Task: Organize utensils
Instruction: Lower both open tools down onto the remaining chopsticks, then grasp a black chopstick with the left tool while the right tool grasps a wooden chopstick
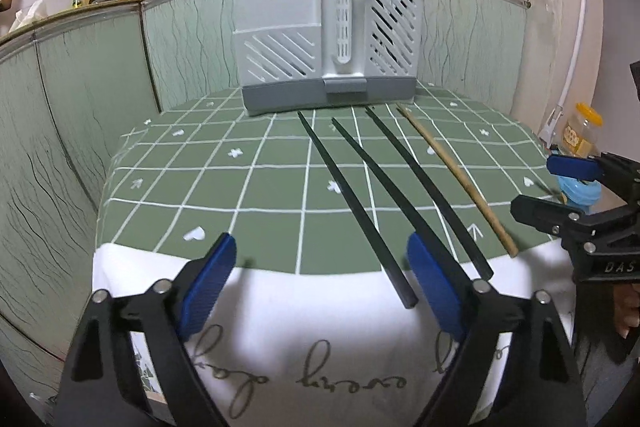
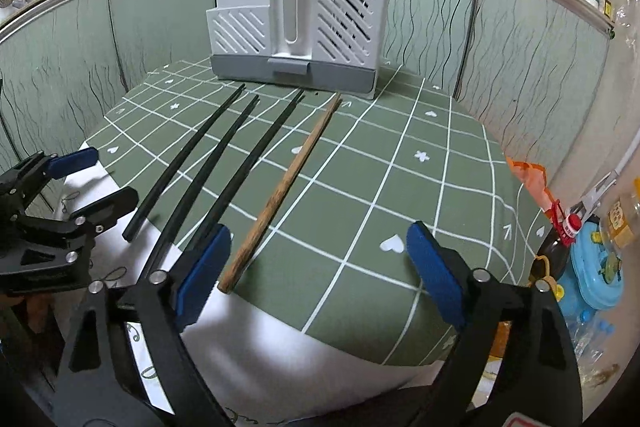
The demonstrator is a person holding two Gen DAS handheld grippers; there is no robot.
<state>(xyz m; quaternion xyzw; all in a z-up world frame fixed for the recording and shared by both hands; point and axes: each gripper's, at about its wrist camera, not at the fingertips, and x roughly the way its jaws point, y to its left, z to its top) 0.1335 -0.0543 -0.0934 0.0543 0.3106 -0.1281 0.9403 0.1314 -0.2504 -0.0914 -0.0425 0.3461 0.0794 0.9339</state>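
Closest thing in the left wrist view is the left gripper [image 1: 320,283], blue pads spread wide with nothing between them, hanging over the white edge of the tablecloth [image 1: 240,187]. The cloth is green with a white grid, little hearts and crosses printed on it.

Going left to right across it: three black chopsticks [image 1: 354,205] lie loose, roughly side by side and fanning out a bit toward the near edge, thick ends toward the camera. The middle one runs behind the left gripper's right pad, can't tell if it actually touches. Just to the right of those is a wooden chopstick [image 1: 456,179], apart from the black ones.

At the back stands a grey utensil holder [image 1: 328,39]. Its right slotted compartment already has several dark chopsticks plus a brownish one standing in it.

Far right, the right gripper [image 2: 320,275] is also wide open and holding nothing, with the wooden chopstick's thick end near its left pad.
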